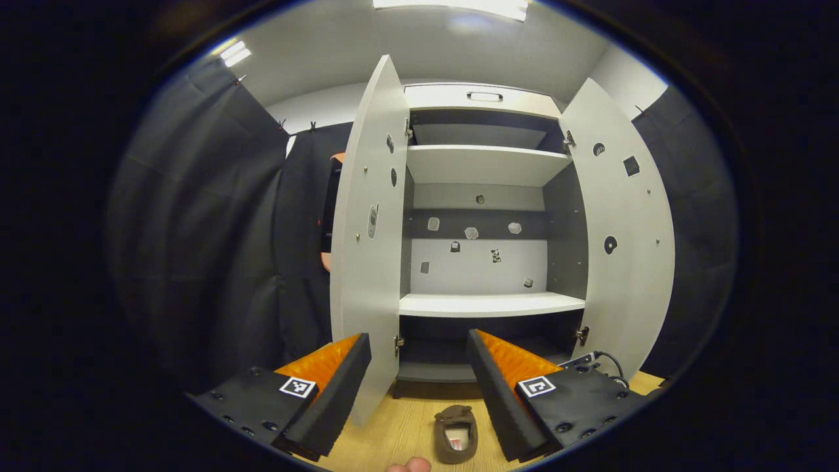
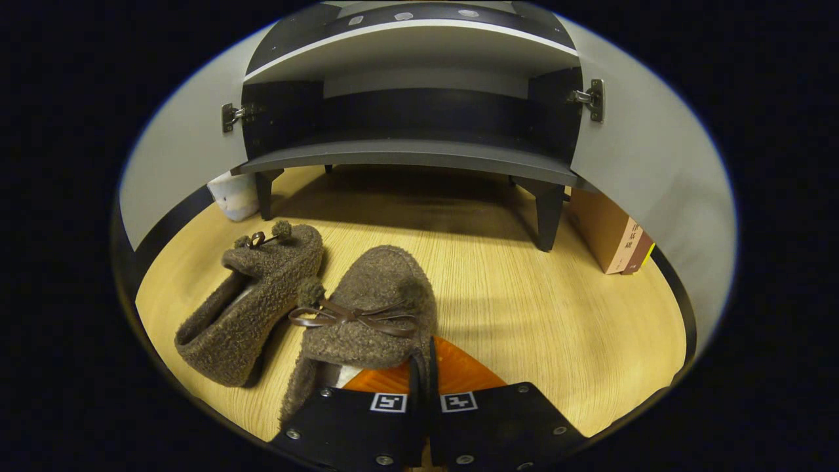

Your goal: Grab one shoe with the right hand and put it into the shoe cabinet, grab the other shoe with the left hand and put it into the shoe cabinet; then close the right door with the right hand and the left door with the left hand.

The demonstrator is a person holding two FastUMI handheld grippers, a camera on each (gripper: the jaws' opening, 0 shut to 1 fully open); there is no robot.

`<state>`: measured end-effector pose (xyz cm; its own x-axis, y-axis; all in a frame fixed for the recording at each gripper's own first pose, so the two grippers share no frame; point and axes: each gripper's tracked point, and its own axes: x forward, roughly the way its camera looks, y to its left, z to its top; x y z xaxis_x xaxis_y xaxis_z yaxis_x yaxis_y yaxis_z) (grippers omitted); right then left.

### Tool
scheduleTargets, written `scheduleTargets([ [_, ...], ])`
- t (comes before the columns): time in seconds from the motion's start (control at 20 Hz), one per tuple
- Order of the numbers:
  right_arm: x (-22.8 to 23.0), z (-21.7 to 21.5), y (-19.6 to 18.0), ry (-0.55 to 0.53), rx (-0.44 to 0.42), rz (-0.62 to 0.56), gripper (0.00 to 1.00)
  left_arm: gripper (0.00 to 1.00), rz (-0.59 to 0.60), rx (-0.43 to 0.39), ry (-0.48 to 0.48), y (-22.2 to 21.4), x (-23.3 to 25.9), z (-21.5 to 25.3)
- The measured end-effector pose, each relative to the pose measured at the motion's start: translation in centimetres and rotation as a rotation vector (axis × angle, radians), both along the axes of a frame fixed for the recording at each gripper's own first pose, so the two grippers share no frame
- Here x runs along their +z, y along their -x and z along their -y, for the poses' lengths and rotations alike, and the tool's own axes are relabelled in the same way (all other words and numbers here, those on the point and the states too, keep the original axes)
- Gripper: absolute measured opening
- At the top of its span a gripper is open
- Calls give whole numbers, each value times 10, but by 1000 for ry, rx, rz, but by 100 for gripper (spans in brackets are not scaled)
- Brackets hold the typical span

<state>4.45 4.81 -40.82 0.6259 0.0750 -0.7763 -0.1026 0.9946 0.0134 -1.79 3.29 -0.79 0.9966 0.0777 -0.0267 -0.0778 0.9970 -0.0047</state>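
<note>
Two brown fuzzy shoes lie on the wooden floor in front of the shoe cabinet. In the right gripper view, my right gripper is shut on the rear rim of the nearer shoe, whose bow faces me. The other shoe lies tilted just left of it. In the left gripper view, my left gripper is held open well above the floor, facing the cabinet. A shoe shows on the floor between its fingers. The left door and the right door both stand open.
A brown box stands on the floor beside the cabinet's right leg, and a white object sits by its left leg. The cabinet holds several bare shelves. A fingertip shows at the bottom edge. Black cloth walls flank the cabinet.
</note>
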Motion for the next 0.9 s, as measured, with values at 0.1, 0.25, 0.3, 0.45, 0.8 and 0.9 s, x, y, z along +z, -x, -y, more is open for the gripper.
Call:
scheduleTargets([
  [0.1, 14, 2, 1, -8, 5, 42, 4, 96, -1, 3, 7, 1, -2, 0],
  [0.25, 50, 7, 8, -36, 18, 110, 4, 94, -8, 2, 9, 2, -6, 2],
  [0.3, 64, 8, 11, -46, 14, 129, 4, 96, -12, 1, 8, 2, -7, 2],
  [0.45, 111, 15, 14, -44, 2, 215, 4, 96, -12, -5, 4, 0, -10, 6],
  [0.8, 262, 10, -5, -102, -25, 497, 4, 96, 4, -59, -4, -4, -10, 26],
  [0.9, 309, 7, -29, -100, -24, 592, 4, 93, 11, -68, -18, -4, -8, 30],
])
